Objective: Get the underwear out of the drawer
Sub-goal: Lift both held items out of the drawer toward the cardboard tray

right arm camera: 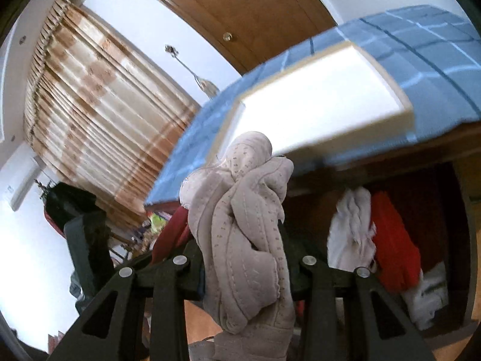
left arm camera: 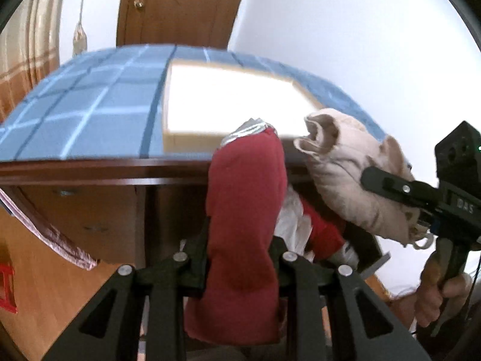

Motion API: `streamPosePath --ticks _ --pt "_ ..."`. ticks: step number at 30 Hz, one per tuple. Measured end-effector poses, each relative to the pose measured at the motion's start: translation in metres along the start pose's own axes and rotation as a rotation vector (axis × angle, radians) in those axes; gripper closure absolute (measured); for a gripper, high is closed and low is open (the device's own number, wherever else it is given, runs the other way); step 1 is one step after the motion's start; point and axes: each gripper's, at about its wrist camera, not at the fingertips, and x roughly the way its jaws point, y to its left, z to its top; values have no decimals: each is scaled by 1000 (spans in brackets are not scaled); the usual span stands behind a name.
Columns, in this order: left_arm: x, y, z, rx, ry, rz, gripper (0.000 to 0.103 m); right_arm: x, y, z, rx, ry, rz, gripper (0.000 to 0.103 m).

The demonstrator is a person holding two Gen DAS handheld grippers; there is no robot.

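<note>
My left gripper is shut on a dark red piece of underwear, which stands up between its fingers and hides the tips. To its right, my right gripper is shut on a beige dotted piece of underwear, bunched and held above the drawer; the same beige bundle shows in the left wrist view, with a black finger across it. The open drawer under the tabletop holds a white garment and a bright red one.
The table wears a blue checked cloth with a shallow white box on it, close to the front edge. A wooden door and a pleated curtain stand behind. A person's hand grips the right gripper's handle.
</note>
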Motion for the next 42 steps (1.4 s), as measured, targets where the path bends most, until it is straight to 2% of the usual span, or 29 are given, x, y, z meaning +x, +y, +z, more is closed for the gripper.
streamPosePath --ticks 4,6,16,29,37,42 --pt "-10 -4 23 -10 -74 36 79 10 16 34 37 -69 2 64" --pt "-9 -4 34 -10 -107 64 79 17 22 50 51 -104 -24 65" --pt "35 17 93 -73 -177 160 79 84 39 123 49 -188 -160 64" --pt "99 38 152 -116 -168 189 79 170 -2 183 166 -136 -261 64" --pt "134 39 161 -122 -96 199 79 198 -25 196 198 -81 -275 64" --pt "139 37 161 -117 -85 219 79 210 -31 196 194 -57 -281 64"
